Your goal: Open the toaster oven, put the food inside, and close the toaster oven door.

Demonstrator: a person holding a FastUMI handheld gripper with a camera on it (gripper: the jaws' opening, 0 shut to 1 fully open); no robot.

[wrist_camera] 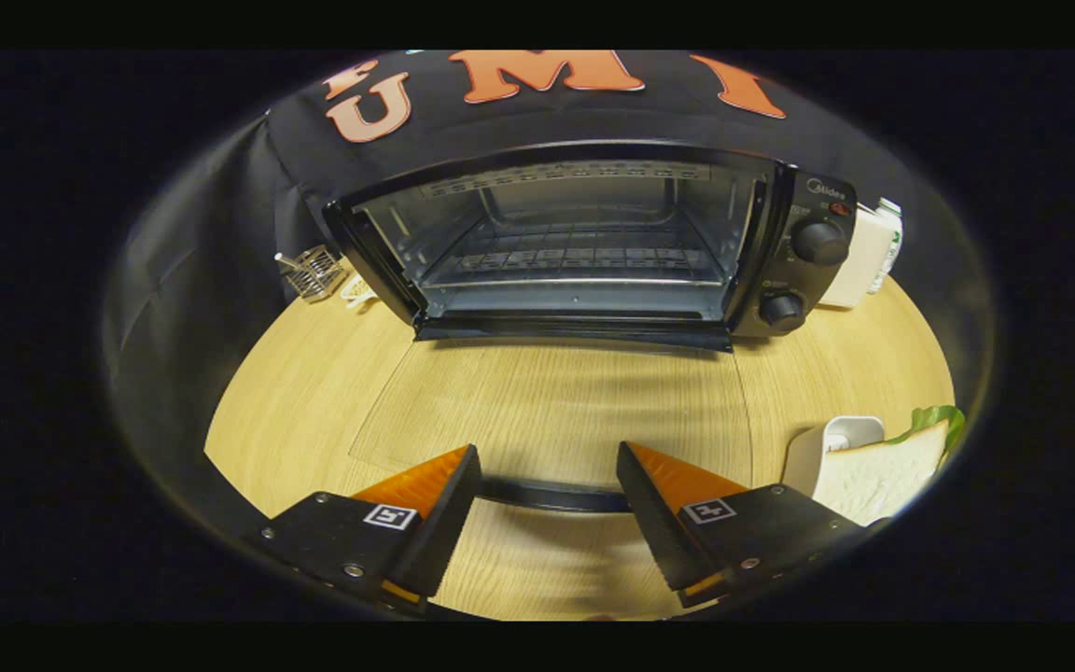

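Observation:
The black toaster oven (pixel 593 233) stands at the back of the round wooden table (pixel 295 401) with its cavity open and a wire rack (pixel 584 252) inside. Its glass door (pixel 556 401) lies folded down flat toward me, and the wood shows through it. The door's black handle (pixel 551 497) runs crosswise between my two fingers, low and close to me. My gripper (pixel 548 448) is open, its orange-and-black fingers apart and pressing on nothing. A slice-bread sandwich (pixel 883 471) with green lettuce leans on a white holder (pixel 841 439) just right of my right finger.
Two black knobs (pixel 819 241) sit on the oven's right panel. A white box (pixel 864 252) stands right of the oven. A small wire rack (pixel 314 271) lies left of it, near the black cloth wall. Bare wood flanks the lowered door.

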